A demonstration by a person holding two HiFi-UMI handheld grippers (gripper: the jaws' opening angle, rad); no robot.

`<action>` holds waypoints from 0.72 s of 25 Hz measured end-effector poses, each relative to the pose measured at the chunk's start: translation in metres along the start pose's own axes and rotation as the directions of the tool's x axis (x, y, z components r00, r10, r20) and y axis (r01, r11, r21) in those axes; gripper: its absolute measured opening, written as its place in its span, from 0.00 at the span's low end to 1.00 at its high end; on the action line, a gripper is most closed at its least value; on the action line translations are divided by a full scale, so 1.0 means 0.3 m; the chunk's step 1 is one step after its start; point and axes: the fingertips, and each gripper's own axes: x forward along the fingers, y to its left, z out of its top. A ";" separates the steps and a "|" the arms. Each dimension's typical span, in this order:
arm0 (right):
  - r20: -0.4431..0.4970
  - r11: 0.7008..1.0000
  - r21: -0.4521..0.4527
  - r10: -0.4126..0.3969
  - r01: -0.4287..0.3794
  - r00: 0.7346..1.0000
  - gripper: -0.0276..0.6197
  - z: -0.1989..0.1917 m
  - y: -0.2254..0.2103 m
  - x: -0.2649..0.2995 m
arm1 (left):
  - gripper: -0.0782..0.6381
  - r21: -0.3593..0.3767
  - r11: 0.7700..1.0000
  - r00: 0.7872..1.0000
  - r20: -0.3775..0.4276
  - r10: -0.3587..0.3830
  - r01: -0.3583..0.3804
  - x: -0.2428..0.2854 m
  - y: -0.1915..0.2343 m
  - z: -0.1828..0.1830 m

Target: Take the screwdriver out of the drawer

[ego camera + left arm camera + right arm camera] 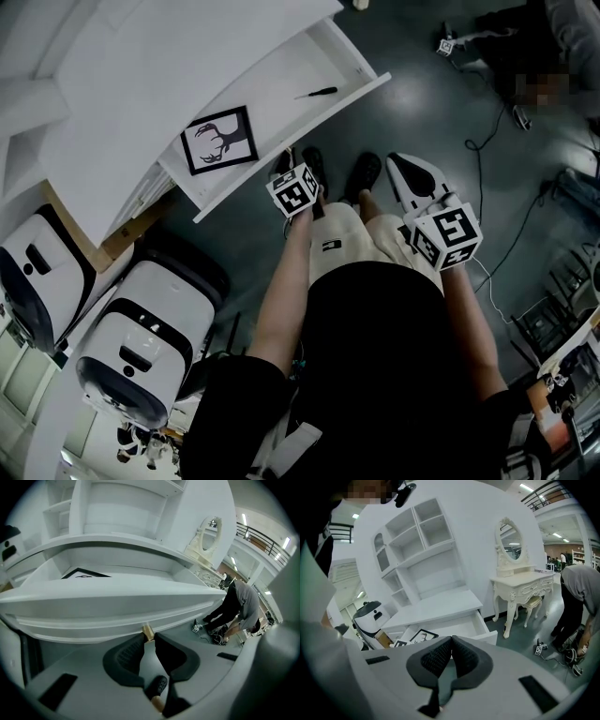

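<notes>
The drawer [281,98] stands open and the screwdriver [317,93] lies inside it, untouched. The left hand-held gripper [148,637] grips the drawer's knob [148,630]. The right hand-held gripper [451,642] is closed and empty. Reaching and lifting are not yet done.

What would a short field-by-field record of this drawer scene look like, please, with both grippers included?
drawer: open, standing out from the white desk
screwdriver: lying in the drawer, untouched
framed picture: deer print, flat at the drawer's other end
left gripper: jaws closed on the brass knob of the drawer front
right gripper: jaws together, nothing between them, apart from the drawer
</notes>
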 end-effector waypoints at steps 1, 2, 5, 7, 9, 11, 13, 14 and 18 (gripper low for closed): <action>-0.001 1.000 -0.003 0.004 -0.004 1.000 0.06 0.001 0.000 0.000 | 0.23 -0.003 1.000 1.000 0.001 0.002 -0.002 -0.003 -0.001 -0.004; -0.003 1.000 -0.007 0.007 -0.007 1.000 0.06 0.004 0.000 0.004 | 0.23 -0.005 1.000 1.000 0.002 0.004 -0.004 -0.004 0.000 -0.005; -0.008 1.000 -0.015 0.018 -0.018 1.000 0.06 0.014 0.004 0.013 | 0.23 -0.012 1.000 1.000 -0.001 0.007 -0.007 -0.007 0.001 -0.007; -0.011 1.000 -0.019 0.023 -0.023 1.000 0.06 0.019 0.008 0.015 | 0.23 -0.017 1.000 1.000 -0.004 0.006 -0.006 -0.010 0.001 -0.010; -0.013 0.999 -0.023 0.027 -0.027 1.000 0.06 0.023 0.010 0.019 | 0.23 -0.021 1.000 1.000 -0.003 0.006 -0.006 -0.010 0.001 -0.012; -0.013 0.999 -0.026 0.031 -0.032 0.999 0.06 0.026 0.010 0.024 | 0.23 -0.024 1.000 1.000 0.000 0.010 -0.010 -0.008 0.003 -0.011; -0.013 0.999 -0.030 0.036 -0.036 0.999 0.06 0.026 0.013 0.025 | 0.23 -0.027 1.000 1.000 -0.002 0.013 -0.013 -0.009 0.006 -0.013; -0.012 0.999 -0.032 0.037 -0.037 0.999 0.06 0.028 0.013 0.023 | 0.23 -0.030 0.999 1.000 -0.004 0.013 -0.013 -0.011 0.006 -0.015; -0.001 0.999 -0.035 0.036 -0.036 0.999 0.06 0.041 0.009 0.015 | 0.24 -0.031 0.999 1.000 -0.013 0.007 -0.007 -0.026 -0.002 -0.021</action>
